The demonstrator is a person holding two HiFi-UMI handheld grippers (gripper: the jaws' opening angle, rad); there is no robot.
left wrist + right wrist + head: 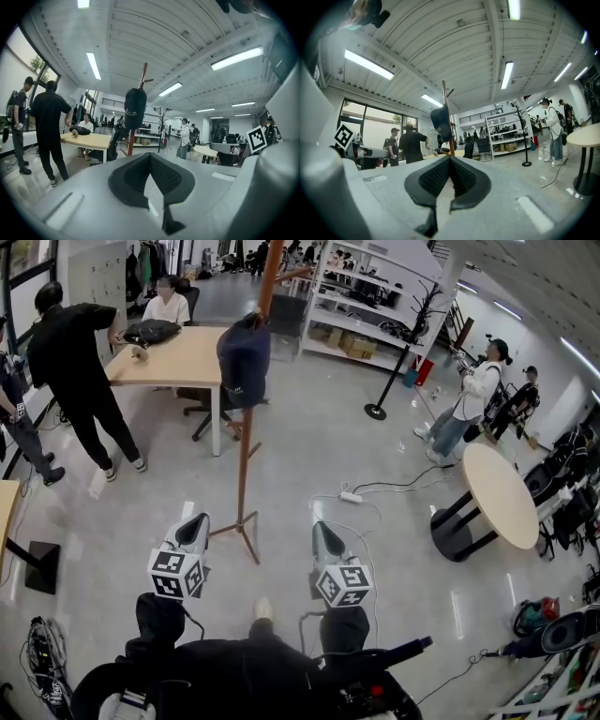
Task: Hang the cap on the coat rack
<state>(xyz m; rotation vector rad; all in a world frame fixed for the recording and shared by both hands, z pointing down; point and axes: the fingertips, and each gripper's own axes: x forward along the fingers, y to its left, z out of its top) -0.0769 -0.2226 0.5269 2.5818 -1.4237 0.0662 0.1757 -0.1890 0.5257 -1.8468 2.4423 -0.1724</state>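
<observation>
The cap (244, 357) hangs high on the coat rack (246, 465), draped over an upper peg against the wooden pole, far from both grippers; judged from this, the hanging itself is done and the step in hand is a clean stand-off and check. The left gripper (194, 524) has its jaws fully together with nothing between them, and the right gripper (325, 532) is likewise closed and empty. Both are held low and near the person, one on either side of the rack's splayed feet. To finish well, confirm from the left gripper view that the cap (135, 108) sits square on the peg and does not hang by an edge. Keep both grippers clear of the pole and feet, since a knock to this slender stand would likely shake the cap loose. The floor (309, 456) is smooth, grey and glossy; a power strip (351, 496) and its cable lie on it to the right of the rack. A rectangular wooden table (173, 357) stands far left, a round table (502, 493) to the right, and a black coat stand (398, 362) and shelving (366, 296) at the far side. Several people stand or sit around the room, well apart from the rack.
</observation>
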